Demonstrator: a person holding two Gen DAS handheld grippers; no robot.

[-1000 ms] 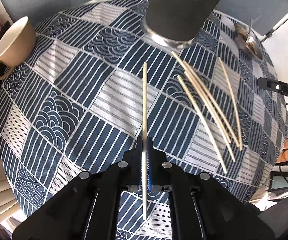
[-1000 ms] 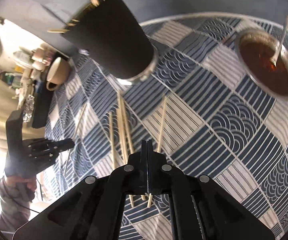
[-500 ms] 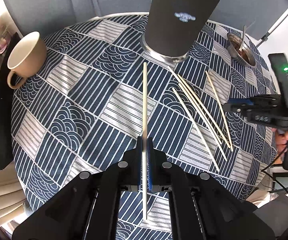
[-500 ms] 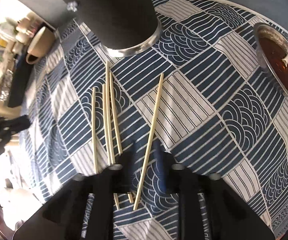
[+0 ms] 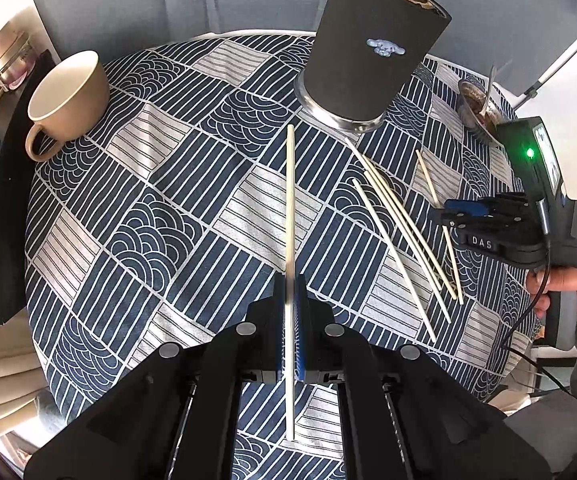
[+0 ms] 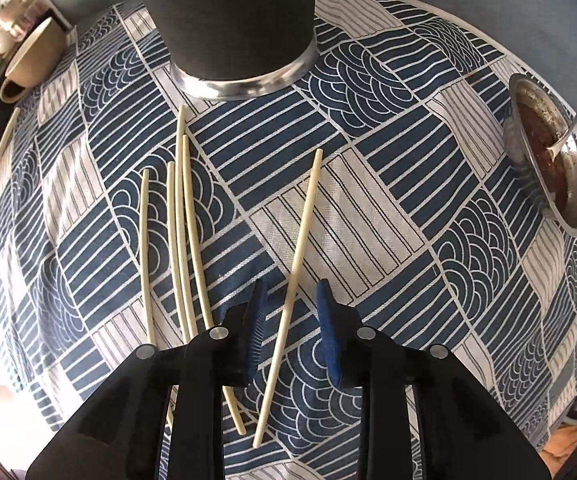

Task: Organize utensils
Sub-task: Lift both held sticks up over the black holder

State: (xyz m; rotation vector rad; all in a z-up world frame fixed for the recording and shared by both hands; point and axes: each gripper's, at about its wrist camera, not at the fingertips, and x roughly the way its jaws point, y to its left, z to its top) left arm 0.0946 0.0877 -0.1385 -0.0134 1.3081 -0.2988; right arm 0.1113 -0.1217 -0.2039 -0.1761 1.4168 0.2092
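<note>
Chopsticks, thin pale sticks, lie across a round desk [image 5: 88, 240] covered with a woven cloth [image 6: 368, 208] of navy and white patches, some striped, some in scalloped wave lines. A tall black holder [image 5: 372, 52] with a matte tapered body and a shiny metal base ring stands at the far side; a few stick ends poke from its top. A smooth beige mug [image 5: 68, 100] with a loop handle sits far left. A shallow metal bowl [image 6: 548, 160] with brown residue and a spoon sits at the right edge. Four loose chopsticks [image 6: 180, 240] lie nearly side by side in front of the holder. The left gripper [image 5: 290, 332] is clamped on a single chopstick [image 5: 289, 208], held level and pointing toward the holder. The right gripper [image 6: 292, 328] hangs spread wide, its ribbed blue pads either side of another chopstick [image 6: 300, 248] that lies flat on the cloth, apart from the four.
</note>
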